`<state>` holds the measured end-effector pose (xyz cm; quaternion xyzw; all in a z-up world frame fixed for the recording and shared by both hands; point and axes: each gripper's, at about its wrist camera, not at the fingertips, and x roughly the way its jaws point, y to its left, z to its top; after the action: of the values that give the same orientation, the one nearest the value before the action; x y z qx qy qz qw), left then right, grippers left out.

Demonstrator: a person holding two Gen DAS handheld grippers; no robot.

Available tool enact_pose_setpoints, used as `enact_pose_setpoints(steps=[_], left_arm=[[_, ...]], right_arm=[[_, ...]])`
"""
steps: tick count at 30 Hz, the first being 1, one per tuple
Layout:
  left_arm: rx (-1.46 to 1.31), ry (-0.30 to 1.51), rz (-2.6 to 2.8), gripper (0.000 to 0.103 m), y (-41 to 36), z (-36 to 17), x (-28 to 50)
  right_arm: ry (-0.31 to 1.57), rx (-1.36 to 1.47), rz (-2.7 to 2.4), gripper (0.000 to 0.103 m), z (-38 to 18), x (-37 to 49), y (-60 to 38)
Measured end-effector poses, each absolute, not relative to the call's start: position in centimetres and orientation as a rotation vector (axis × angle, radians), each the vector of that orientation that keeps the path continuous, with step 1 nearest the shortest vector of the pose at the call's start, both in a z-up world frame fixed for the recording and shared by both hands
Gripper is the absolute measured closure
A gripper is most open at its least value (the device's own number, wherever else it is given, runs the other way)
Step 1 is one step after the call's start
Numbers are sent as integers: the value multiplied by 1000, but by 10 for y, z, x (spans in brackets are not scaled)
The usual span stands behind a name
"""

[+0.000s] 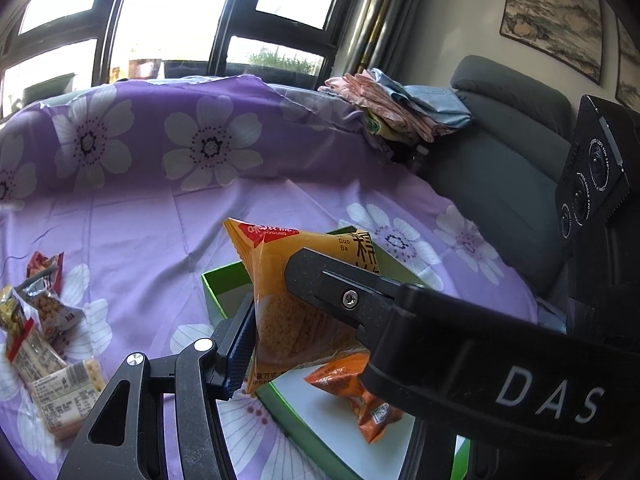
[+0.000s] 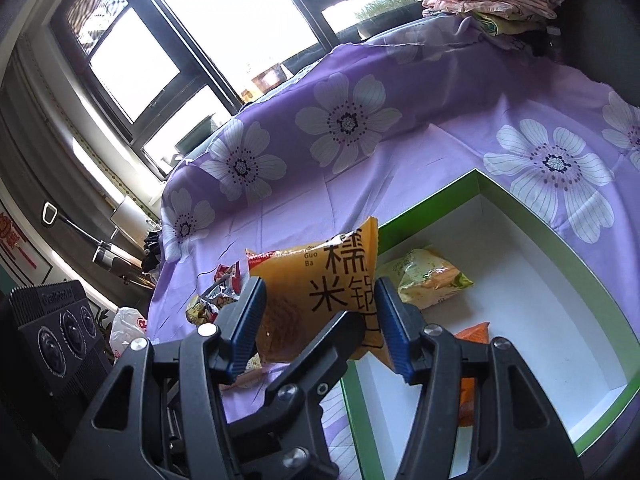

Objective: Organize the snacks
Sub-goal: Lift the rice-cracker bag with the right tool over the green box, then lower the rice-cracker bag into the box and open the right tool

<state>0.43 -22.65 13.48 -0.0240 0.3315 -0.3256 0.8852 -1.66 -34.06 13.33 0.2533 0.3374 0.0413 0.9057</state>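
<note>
Between the blue ribbed pads of the right gripper [image 2: 320, 320] sits a puffed yellow-orange rice-cracker packet with black characters [image 2: 320, 292], clamped on both sides and held above the near-left rim of the shallow green cardboard box with a white floor [image 2: 532, 248]. Crossing it, the left gripper [image 1: 276, 304] pinches the same packet [image 1: 280, 292] — one pad on its left edge, the other finger over its front. Just beyond, inside the box, lie an orange snack pouch [image 2: 476, 334] and a pale green-yellow one [image 2: 428, 280]. Further left, loose snack packets [image 1: 44, 328] rest on the purple flowered sheet [image 2: 420, 152].
</note>
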Motion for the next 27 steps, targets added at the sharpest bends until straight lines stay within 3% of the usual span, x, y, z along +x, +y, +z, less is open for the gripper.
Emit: enact_pose_setpoints(steps=[27], left_arm=[[-65,881,-732,46,-277,99,17]], right_arm=[[835,656,-32,41,99,-12,-393]])
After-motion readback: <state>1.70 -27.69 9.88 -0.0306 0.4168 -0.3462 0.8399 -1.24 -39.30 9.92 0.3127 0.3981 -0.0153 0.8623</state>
